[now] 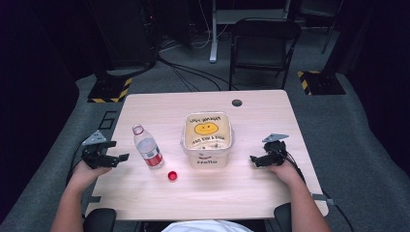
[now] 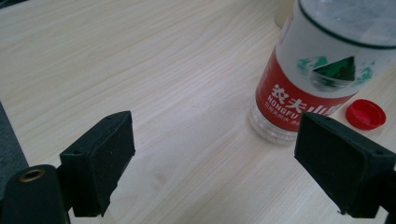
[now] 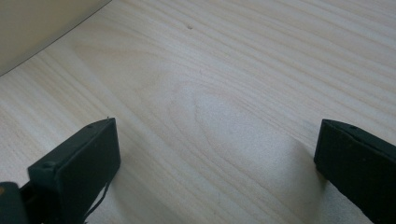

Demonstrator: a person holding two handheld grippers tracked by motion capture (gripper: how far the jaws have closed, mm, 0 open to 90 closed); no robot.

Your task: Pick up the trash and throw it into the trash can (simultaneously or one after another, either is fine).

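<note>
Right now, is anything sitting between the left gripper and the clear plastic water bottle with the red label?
Nothing visible. The left gripper is open beside the clear plastic water bottle with the red label, with bare light wooden table between them. The small red bottle cap lies past the bottle, out of the way.

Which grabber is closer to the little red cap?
The left. The left gripper is just past the water bottle from the red cap, at the table's left edge. The right gripper is farther off, on the far side of the yellow tub.
</note>
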